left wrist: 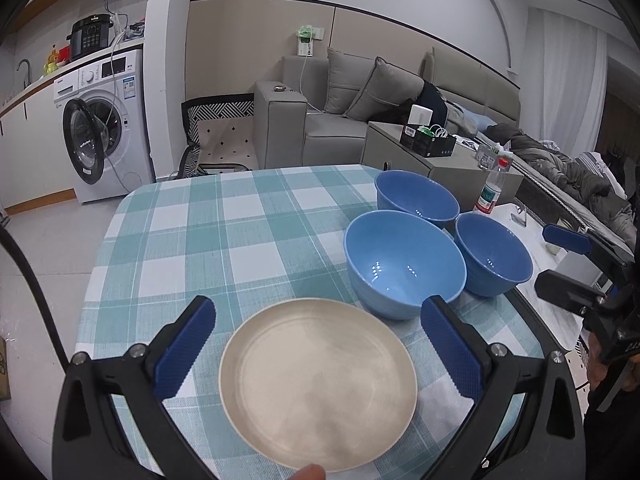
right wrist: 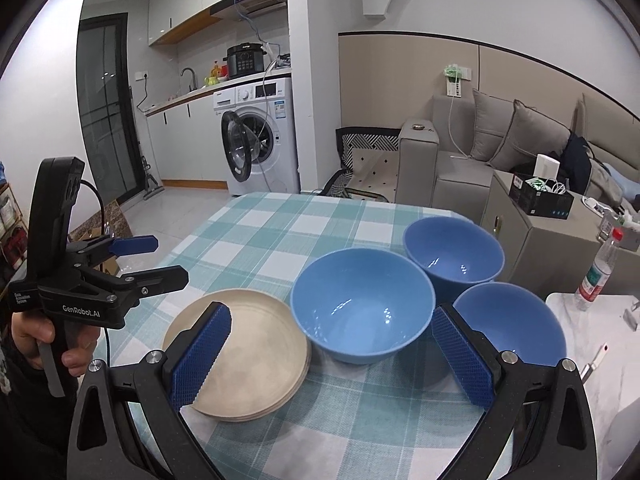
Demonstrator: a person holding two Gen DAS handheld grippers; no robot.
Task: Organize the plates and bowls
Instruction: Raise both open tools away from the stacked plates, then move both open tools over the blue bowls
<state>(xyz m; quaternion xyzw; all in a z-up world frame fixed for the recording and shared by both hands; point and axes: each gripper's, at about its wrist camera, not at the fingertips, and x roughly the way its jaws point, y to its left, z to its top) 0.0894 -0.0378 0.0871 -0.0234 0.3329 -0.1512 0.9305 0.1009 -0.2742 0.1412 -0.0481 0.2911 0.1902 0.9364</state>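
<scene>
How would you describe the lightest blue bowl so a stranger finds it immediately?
On the checked tablecloth stand three blue bowls in a cluster beside a cream plate stack. The lightest bowl is the one nearest the plates; it is paler and wider than the two darker bowls.

A white washer stands with its door open under a kitchen counter, a black cooker on top. Beside it, a dark glass door meets a pale tiled floor. A grey sofa with cushions lines the beige panelled wall. A grey cabinet holds a black box. A patterned mat leans by the sofa arm. White curtains hang at the right.
</scene>
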